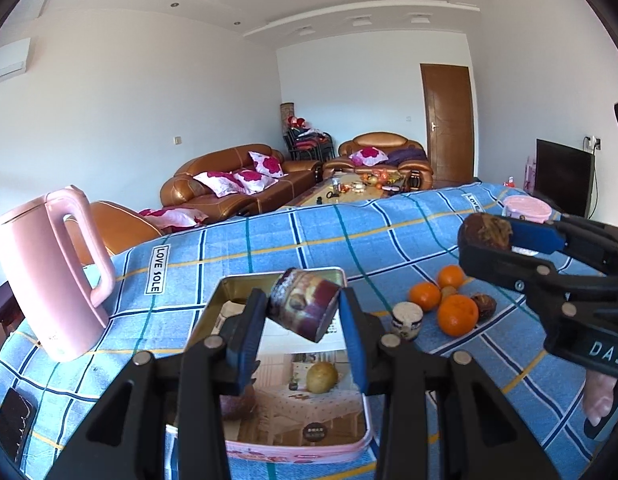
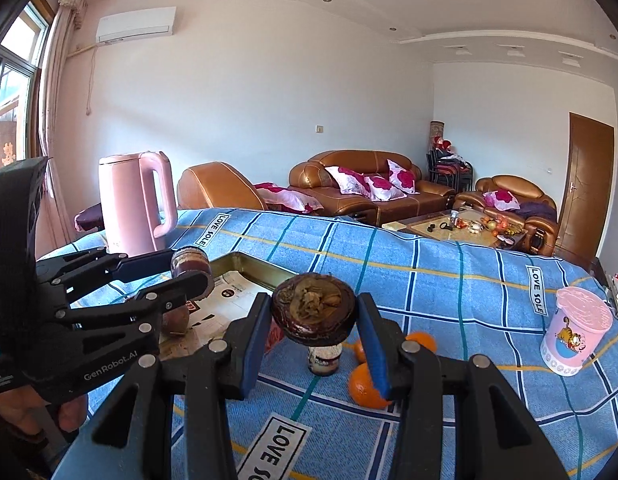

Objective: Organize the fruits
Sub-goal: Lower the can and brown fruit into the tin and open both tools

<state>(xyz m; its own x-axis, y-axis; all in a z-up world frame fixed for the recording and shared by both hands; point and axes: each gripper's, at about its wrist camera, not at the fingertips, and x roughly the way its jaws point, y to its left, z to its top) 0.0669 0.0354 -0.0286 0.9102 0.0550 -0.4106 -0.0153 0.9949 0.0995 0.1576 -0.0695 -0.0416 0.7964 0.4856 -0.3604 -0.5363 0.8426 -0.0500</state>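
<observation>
My left gripper [image 1: 303,312] is shut on a small printed jar [image 1: 303,308] and holds it tilted above the open tin box [image 1: 293,446]. The box holds a yellow-green fruit [image 1: 321,377] and a dark fruit [image 1: 237,404]. My right gripper [image 2: 313,314] is shut on a dark shrivelled fruit [image 2: 313,308], held above the blue checked cloth [image 2: 429,280]. In the left wrist view it [image 1: 489,236] is at the right, above three oranges [image 1: 457,314]. A second small jar [image 1: 407,320] stands beside the oranges.
A pink kettle [image 1: 53,276] stands at the left of the table. A pink cup [image 2: 575,330] stands at the right. A small brown fruit [image 1: 485,306] lies by the oranges. A dark phone [image 1: 13,416] lies at the near left edge. Sofas are behind.
</observation>
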